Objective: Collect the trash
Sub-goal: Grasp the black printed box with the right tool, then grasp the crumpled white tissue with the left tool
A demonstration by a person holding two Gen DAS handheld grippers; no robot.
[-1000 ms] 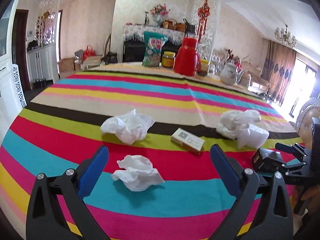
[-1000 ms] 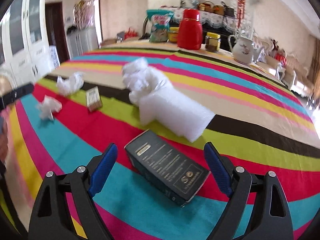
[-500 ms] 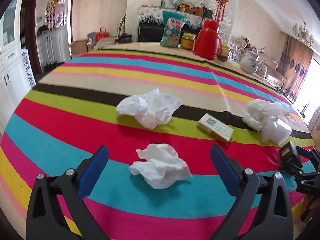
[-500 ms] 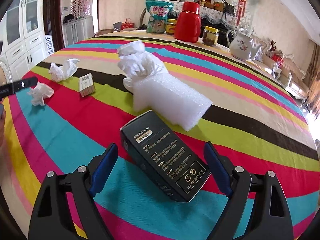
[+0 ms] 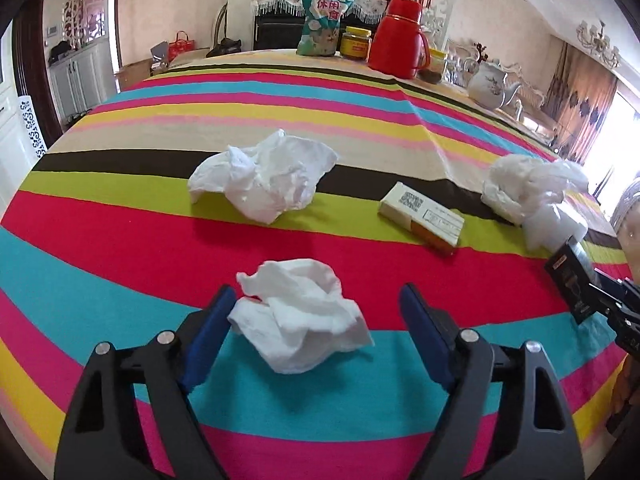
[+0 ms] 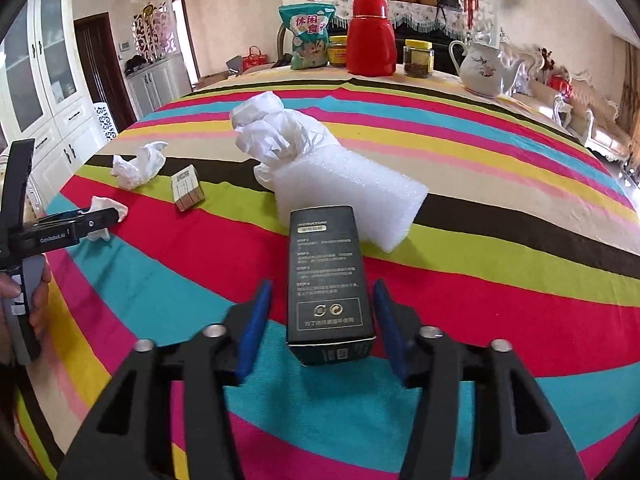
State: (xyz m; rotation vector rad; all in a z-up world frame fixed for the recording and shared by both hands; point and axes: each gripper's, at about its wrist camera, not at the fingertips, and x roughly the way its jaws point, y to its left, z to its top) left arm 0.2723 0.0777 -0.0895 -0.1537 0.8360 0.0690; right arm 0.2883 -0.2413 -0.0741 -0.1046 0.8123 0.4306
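Observation:
A crumpled white tissue (image 5: 302,312) lies on the striped tablecloth between the open fingers of my left gripper (image 5: 316,330); the left finger touches its edge. A second, larger tissue (image 5: 266,178) lies further off, with a small cream box (image 5: 422,218) to its right. My right gripper (image 6: 322,322) is open around a black box (image 6: 328,284) that lies lengthwise between its fingers, with small gaps on both sides. Behind it lie a white foam sheet (image 6: 348,204) and a crumpled plastic bag (image 6: 272,130).
At the table's far edge stand a snack bag (image 5: 326,20), a red thermos (image 5: 398,38), jars (image 5: 356,44) and a white teapot (image 5: 490,82). The right gripper with the black box shows at the right edge of the left wrist view (image 5: 576,284). Cabinets stand at left.
My left gripper has moved forward so the near tissue now lies between its fingers. My right gripper has advanced and turned, and the black box now lies straight between its narrowed fingers.

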